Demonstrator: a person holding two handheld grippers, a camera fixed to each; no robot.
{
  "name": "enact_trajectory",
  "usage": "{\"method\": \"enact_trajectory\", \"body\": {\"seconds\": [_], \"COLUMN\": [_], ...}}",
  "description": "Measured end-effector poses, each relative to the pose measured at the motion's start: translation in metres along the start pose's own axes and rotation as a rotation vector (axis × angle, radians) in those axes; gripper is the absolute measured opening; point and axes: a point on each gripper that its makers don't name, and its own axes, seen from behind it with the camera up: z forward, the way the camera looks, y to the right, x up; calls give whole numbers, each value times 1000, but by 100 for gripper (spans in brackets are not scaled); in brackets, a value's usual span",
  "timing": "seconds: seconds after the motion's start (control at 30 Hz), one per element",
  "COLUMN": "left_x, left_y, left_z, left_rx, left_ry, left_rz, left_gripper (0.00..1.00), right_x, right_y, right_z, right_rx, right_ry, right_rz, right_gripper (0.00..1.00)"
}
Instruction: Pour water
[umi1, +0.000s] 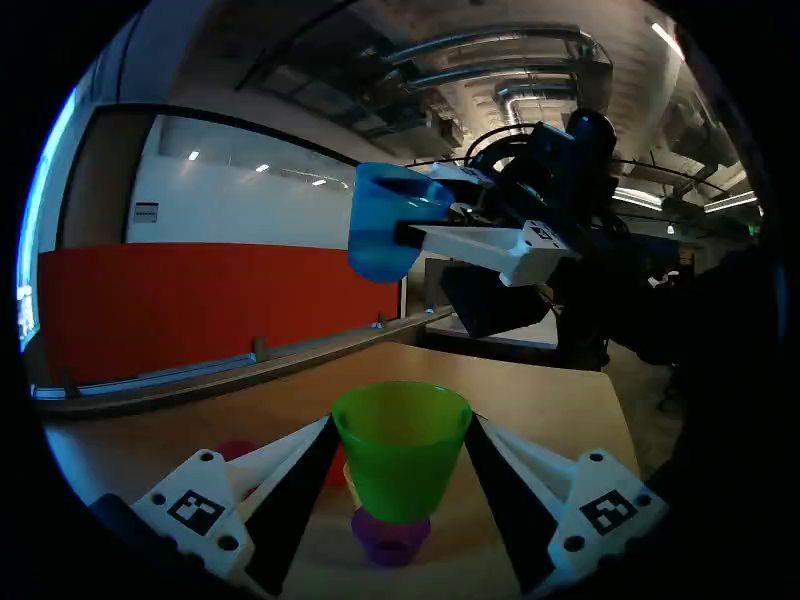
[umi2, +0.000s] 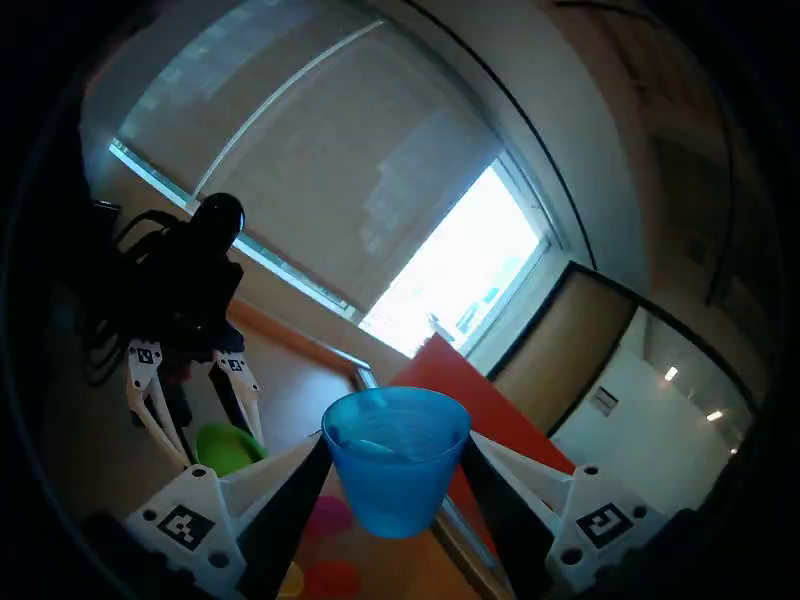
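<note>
- While the left gripper (umi1: 400, 432) holds the green translucent plastic cup (umi1: 402, 460) upright and low over the wooden desk (umi1: 545, 395), the right gripper (umi1: 418, 208) holds the blue translucent plastic cup (umi1: 383, 228) raised above it and farther off.
- Left fingers: closed to cup width, with one finger pressing each side wall of the green cup below its rim.
- Right fingers: closed to cup width on the blue cup (umi2: 397, 480), one finger on each side wall, as the right gripper view shows.
- Key relation: in the left gripper view the blue cup sits higher than the green cup's mouth and beyond it. The two are well apart, and the blue cup is not yet over the opening.
- Axis: the blue cup's long axis is near vertical with a slight lean, mouth upward.
- Reverse check: in the right gripper view the green cup (umi2: 228, 447) lies below and to the left of the blue cup, between the fingers of the far gripper.
- Blue cup contents: a pale sheen low inside may be water, but the tinted wall makes the level hard to read.
- Green cup contents: the mouth is open and nothing can be made out inside.
- Judgement: pouring has not begun. The coming move calls for carrying the blue lip over the green mouth, then tipping toward it.
- Nearby: a small purple plastic cup (umi1: 390, 540) stands on the desk below the green cup.
- Risk: tipping before the lip is over the mouth would likely spill onto the desk.
</note>
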Motion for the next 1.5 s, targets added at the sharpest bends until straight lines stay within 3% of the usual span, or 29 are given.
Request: {"method": "enact_trajectory", "body": {"seconds": [0.67, 1.5], "left_x": [1, 6], "left_y": [1, 6], "left_z": [1, 4], "left_rx": [-1, -15], "left_ry": [5, 6], "left_rz": [6, 12], "left_gripper": [88, 88], "right_x": [1, 2], "right_y": [5, 12], "right_z": [15, 25], "right_rx": [-7, -17], "right_ry": [-25, -56], "right_rz": [-168, -325], "right_gripper": [90, 90]}}
